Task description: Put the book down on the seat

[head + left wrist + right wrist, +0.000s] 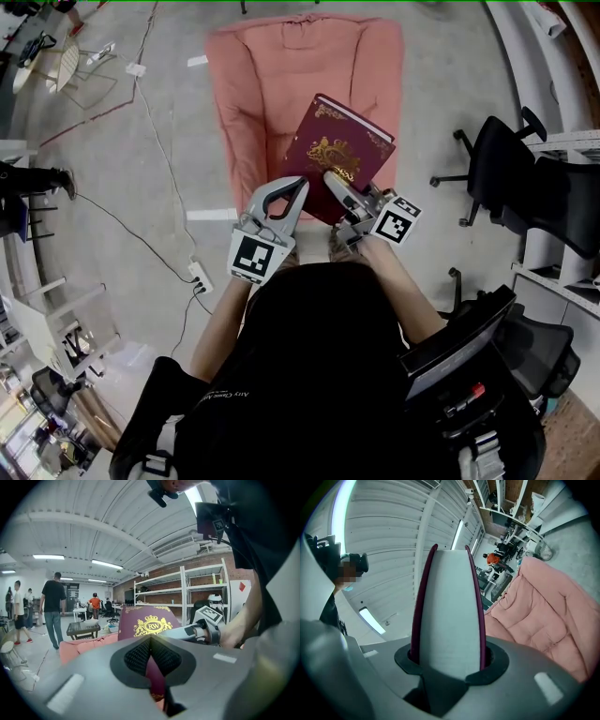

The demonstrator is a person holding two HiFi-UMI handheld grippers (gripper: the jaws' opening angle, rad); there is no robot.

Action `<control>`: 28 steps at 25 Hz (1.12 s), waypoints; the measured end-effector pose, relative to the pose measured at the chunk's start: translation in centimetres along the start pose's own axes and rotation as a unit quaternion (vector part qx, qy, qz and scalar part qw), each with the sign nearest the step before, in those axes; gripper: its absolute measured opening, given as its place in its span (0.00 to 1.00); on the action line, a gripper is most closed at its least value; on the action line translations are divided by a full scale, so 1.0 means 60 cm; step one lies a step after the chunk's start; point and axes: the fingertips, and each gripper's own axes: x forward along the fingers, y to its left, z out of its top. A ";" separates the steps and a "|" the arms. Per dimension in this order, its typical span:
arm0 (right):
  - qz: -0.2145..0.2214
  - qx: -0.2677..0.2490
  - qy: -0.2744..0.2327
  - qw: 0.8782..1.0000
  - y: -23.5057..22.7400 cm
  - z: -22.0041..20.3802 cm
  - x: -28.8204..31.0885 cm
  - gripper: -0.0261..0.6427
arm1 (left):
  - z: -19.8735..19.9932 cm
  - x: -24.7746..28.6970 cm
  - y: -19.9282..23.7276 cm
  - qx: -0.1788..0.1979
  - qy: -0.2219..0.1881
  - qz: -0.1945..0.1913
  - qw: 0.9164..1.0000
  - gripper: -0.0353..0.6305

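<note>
A maroon book point(342, 141) with a gold crest hangs tilted above the pink cushioned seat point(262, 84). My right gripper point(336, 180) is shut on its lower edge. In the right gripper view, the white page block and maroon covers of the book point(450, 606) rise between the jaws of the right gripper point(449, 658), with the seat point(543, 616) at the right. My left gripper point(298, 185) is shut on the book's lower left edge. In the left gripper view, the cover of the book point(150, 620) stands just past the left gripper point(150, 639), and a maroon strip shows between its pads.
A black office chair point(511, 169) stands right of the seat, another point(487, 366) by the person's right side. Cables and a power strip point(200, 275) lie on the floor at the left. Several people point(52, 606), a low table point(83, 629) and shelving point(187, 592) stand farther off.
</note>
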 end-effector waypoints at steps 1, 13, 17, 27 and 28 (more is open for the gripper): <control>-0.001 0.000 0.000 1.000 -0.001 -0.001 0.001 0.38 | -0.001 -0.001 -0.001 -0.004 -0.001 0.000 1.000 0.05; -0.040 0.017 0.026 0.999 -0.023 -0.031 0.007 0.38 | -0.031 -0.008 -0.025 -0.043 -0.004 -0.002 0.999 0.05; -0.059 0.039 0.021 0.997 -0.046 -0.055 0.010 0.38 | -0.050 -0.016 -0.033 -0.052 0.002 -0.005 0.999 0.05; -0.103 0.099 -0.008 0.990 -0.134 -0.124 0.003 0.38 | -0.167 -0.052 -0.031 -0.086 0.067 -0.014 0.994 0.05; -0.107 0.102 -0.009 0.989 -0.146 -0.134 0.002 0.38 | -0.178 -0.055 -0.028 -0.088 0.070 -0.011 0.994 0.05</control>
